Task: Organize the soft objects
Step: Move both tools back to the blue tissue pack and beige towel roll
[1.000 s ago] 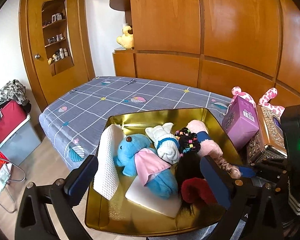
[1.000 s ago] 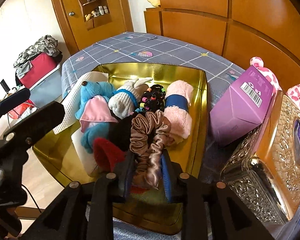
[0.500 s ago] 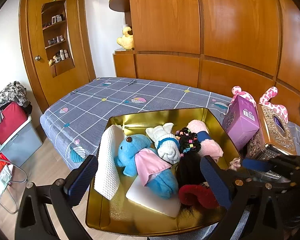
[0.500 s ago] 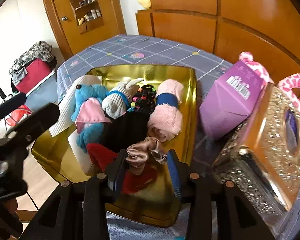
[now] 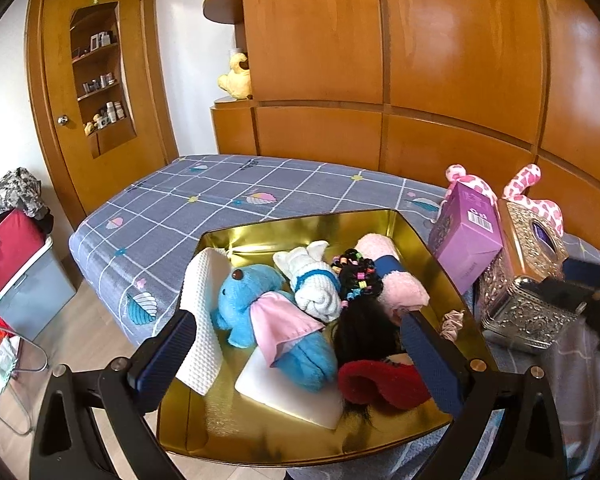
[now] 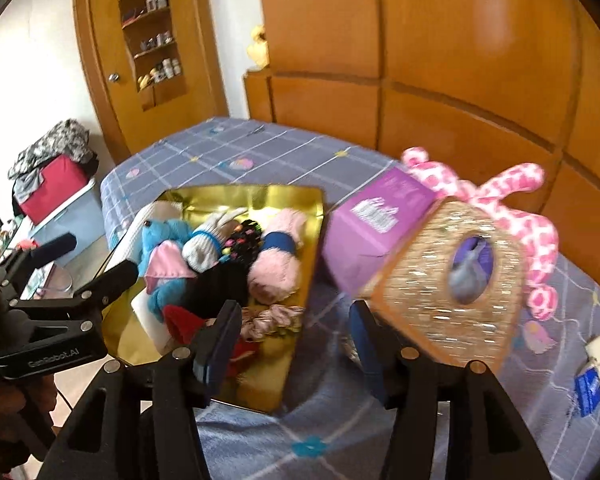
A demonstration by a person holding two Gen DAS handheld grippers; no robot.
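The right gripper has its jaws spread wide and empty, and the left gripper is spread too. The pink scrunchie lies in the gold tray, low in the picture by the right rim. It might slip over that rim if the gripper bumps it, and the shiny tissue box right beside could get knocked.

Glossy gold metal tray holds fuzzy plush and terry cloth — satin-sheen scrunchie, embossed silvery tissue box, polished wood panelling.

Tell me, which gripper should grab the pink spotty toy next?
Probably the right gripper. It is open and empty, with the pink spotty toy ahead on its side. The left gripper faces the gold tray.
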